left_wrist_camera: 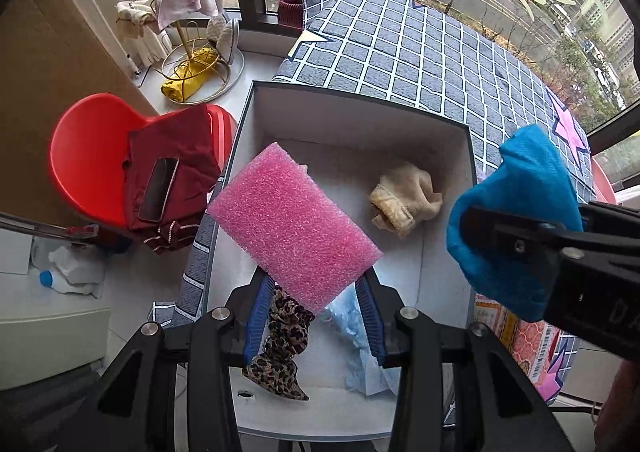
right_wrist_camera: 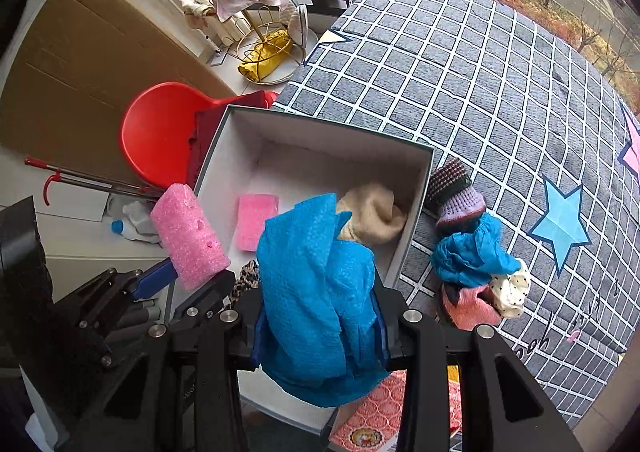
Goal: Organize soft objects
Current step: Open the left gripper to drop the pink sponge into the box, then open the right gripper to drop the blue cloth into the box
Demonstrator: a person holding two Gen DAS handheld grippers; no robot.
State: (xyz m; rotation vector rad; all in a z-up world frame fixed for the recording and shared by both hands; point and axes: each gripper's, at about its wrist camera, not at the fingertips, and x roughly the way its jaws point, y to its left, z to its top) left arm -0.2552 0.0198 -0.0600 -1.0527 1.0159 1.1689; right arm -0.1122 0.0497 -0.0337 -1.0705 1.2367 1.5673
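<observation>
Above the open white cardboard box [left_wrist_camera: 444, 188], the left gripper [left_wrist_camera: 314, 292] clamps a pink rectangular foam block [left_wrist_camera: 294, 226]; the right gripper [right_wrist_camera: 320, 316] pinches a crumpled blue foam sheet [right_wrist_camera: 316, 292] (1 apiece).

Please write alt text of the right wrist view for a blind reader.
The right gripper holds a blue foam sheet above an open white box on a checked bedspread. At left, the left gripper holds a pink foam block.
</observation>
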